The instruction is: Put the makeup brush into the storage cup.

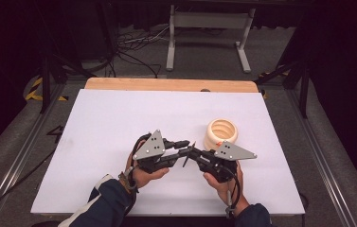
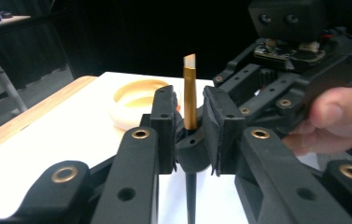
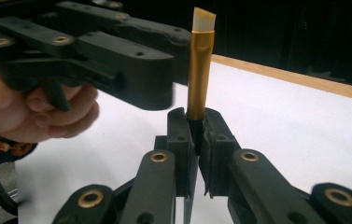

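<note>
So my right fingers (image 3: 196,128) pinch the makeup brush (image 3: 200,65) upright above the near counter (image 1: 110,123), letting my left fingers (image 2: 190,119), barely parted around its black handle, take over.

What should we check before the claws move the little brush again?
1. Right claw clamped on the brush handle: ok, pads press the black handle just under the gold sleeve.
2. Left claw gripping the brush: cannot tell, the handle sits between its jaws with a small gap visible.
3. Brush upright, bristles up: ok.
4. Bristles clean and undamaged: cannot tell, too small.
5. Cream ring-shaped holder standing apart from both claws: ok.
6. White table sheet bare around the hands: ok.
</note>
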Action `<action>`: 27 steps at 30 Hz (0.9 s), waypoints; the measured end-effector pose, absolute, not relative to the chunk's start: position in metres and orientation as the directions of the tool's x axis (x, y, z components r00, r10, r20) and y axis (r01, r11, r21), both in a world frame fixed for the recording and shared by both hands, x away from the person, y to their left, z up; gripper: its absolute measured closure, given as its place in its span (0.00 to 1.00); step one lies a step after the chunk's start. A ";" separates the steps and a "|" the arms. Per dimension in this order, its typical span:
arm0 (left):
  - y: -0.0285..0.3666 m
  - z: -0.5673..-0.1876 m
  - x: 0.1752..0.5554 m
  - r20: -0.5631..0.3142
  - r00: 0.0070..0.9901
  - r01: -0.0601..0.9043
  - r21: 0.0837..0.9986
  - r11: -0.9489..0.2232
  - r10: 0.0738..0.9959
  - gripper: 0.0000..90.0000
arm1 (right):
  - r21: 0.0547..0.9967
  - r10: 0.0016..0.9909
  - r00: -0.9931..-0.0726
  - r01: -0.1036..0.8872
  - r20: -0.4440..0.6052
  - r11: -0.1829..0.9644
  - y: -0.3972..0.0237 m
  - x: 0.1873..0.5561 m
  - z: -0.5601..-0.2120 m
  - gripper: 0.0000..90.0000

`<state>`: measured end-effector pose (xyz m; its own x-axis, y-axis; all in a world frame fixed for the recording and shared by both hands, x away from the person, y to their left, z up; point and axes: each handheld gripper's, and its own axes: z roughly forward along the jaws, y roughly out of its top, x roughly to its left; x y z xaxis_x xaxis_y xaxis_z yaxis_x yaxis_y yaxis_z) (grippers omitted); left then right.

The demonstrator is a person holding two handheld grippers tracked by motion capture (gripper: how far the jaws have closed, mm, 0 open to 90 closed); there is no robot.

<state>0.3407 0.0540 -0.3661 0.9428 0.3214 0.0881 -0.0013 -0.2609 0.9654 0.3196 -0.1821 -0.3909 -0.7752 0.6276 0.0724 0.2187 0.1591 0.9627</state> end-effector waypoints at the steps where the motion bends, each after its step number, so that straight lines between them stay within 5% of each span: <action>1: 0.055 -0.366 0.340 0.091 0.939 -0.001 0.965 -0.264 0.332 0.82 | 0.961 0.633 -0.772 0.219 0.064 0.169 -0.183 0.320 -0.391 0.93; 9: 0.075 -0.367 0.341 0.160 0.901 -0.004 0.933 -0.361 0.404 0.62 | 0.957 0.668 -0.744 0.192 -0.003 0.219 -0.186 0.319 -0.392 0.93; 13: 0.086 -0.369 0.340 0.179 0.858 0.024 0.922 -0.387 0.481 0.41 | 0.952 0.674 -0.738 0.182 -0.034 0.247 -0.189 0.319 -0.393 0.93; 27: 0.156 -0.386 0.339 0.182 0.775 0.106 0.906 -0.409 0.605 0.11 | 0.952 0.690 -0.719 0.148 -0.081 0.267 -0.201 0.317 -0.388 0.93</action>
